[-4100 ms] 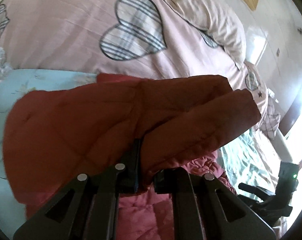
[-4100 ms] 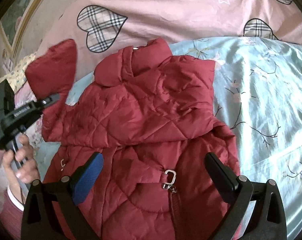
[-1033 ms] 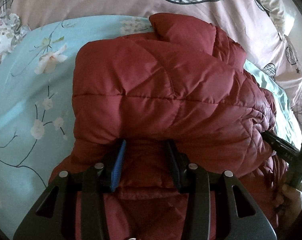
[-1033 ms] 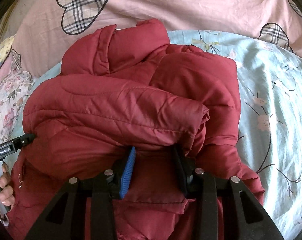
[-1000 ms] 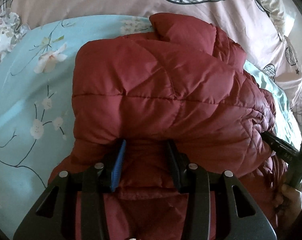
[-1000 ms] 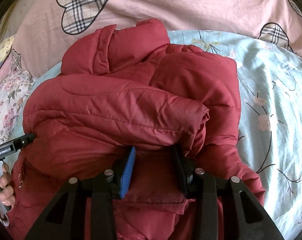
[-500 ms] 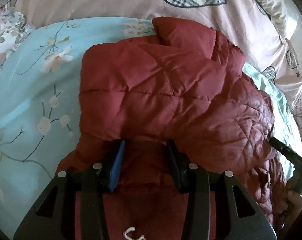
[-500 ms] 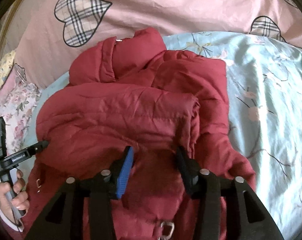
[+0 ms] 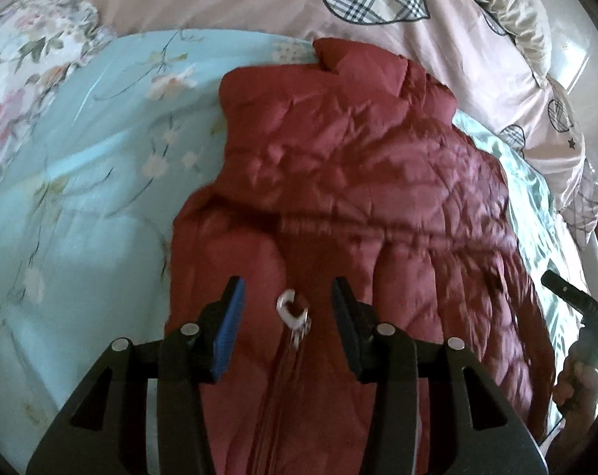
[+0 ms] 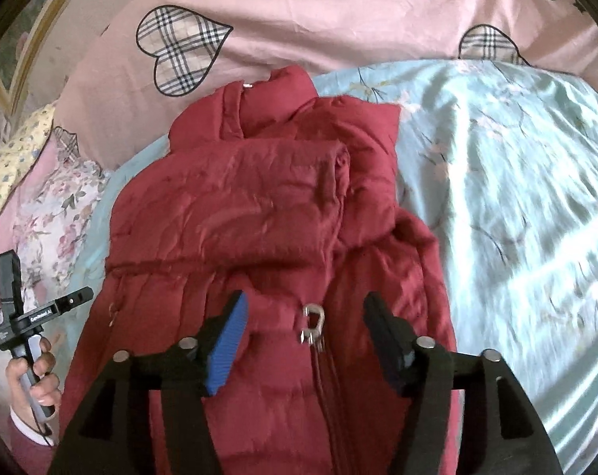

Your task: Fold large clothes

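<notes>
A dark red quilted jacket [image 9: 358, 182] lies on the bed with both sleeves folded across its chest, collar at the far end; it also shows in the right wrist view [image 10: 259, 213]. A metal zipper pull [image 9: 293, 308] sits between my fingers, and in the right wrist view [image 10: 313, 322] too. My left gripper [image 9: 287, 297] is open and empty, hovering over the jacket's lower front. My right gripper [image 10: 303, 312] is open and empty above the same zipper area. The left gripper also shows at the left edge of the right wrist view [image 10: 33, 312], the right gripper at the right edge of the left wrist view [image 9: 568, 293].
The jacket rests on a light blue floral quilt [image 10: 517, 198]. A pink duvet with plaid hearts [image 10: 299, 19] lies behind it. A cream pillow [image 9: 513, 12] and the white bed frame [image 9: 592, 245] are at the right in the left wrist view.
Both grippers have let go of the folded sleeves and pulled back toward the jacket's hem. The jaws have widened. The sleeves now lie flat across the chest.
</notes>
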Motion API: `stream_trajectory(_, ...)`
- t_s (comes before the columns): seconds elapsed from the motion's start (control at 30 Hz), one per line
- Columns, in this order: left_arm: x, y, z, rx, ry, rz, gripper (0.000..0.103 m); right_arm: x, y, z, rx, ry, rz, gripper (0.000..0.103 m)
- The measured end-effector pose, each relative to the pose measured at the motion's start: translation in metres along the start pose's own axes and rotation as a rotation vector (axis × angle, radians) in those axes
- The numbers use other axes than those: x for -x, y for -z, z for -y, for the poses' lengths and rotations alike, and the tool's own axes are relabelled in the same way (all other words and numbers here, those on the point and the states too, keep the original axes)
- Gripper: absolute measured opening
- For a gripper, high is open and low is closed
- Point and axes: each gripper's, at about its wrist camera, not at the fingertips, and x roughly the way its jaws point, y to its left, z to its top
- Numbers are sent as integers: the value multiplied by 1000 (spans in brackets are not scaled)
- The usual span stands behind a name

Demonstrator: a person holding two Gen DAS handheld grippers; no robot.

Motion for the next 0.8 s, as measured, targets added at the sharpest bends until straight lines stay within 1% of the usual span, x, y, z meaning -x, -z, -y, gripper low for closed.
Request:
stream_trajectory(0.13,11,23,-6,24,17,-14,43,16,16,3,7,13,-3,69)
stream_trajectory(0.37,36,53,-18,63,36,-6,43,40,44,11,5,37,-6,73)
stream_trajectory(0.63,53,73,-26,63,27,0,43,59,72,28,-40,75,-6,75)
stream_trajectory(0.8,60,86,-34,66,12,-10,43,64,88,36,-47,105,-39,76)
